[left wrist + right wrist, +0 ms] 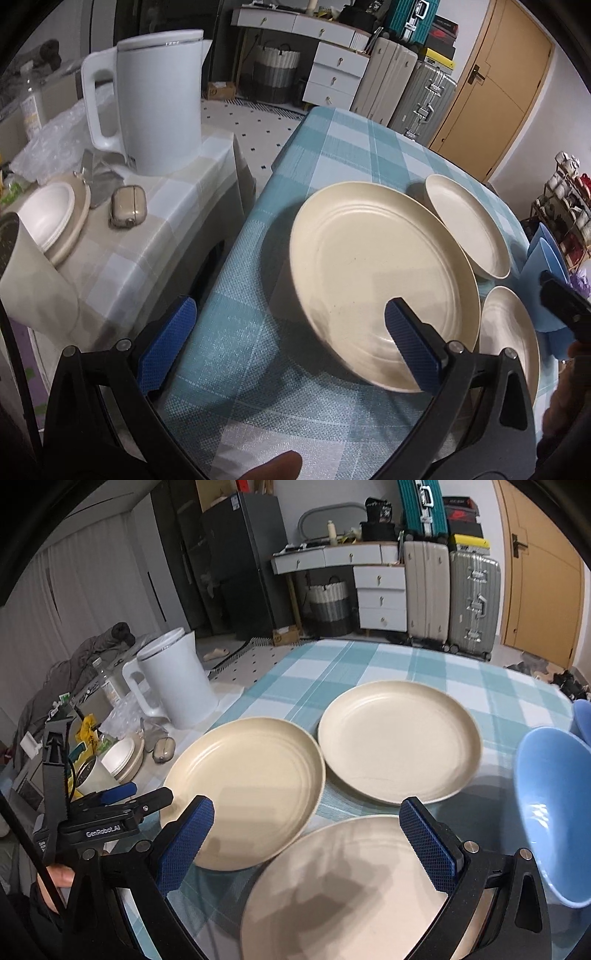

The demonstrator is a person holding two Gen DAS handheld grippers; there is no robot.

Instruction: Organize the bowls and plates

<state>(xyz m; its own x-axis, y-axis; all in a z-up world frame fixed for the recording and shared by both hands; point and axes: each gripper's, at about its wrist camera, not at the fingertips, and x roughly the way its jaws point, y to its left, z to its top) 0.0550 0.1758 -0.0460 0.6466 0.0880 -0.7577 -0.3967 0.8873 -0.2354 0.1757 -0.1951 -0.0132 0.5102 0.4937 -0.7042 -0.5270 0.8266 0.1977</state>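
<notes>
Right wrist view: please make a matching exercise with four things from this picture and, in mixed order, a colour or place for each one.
Things:
1. kettle
2. bowl
3. nearest plate
4. suitcase on top of the pile

Descriptions:
a. teal
b. light blue, at the right edge
c. white, on the side table at the left
d. cream, under the right hand-held gripper

Pairs: 1-c, 2-b, 3-d, 4-a

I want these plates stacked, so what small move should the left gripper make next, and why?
Probably ease the left gripper forward and right so its open fingers straddle the near rim of the left plate, then close. One finger already overlaps that rim while the other hangs off the table edge, and nothing is gripped.
</notes>
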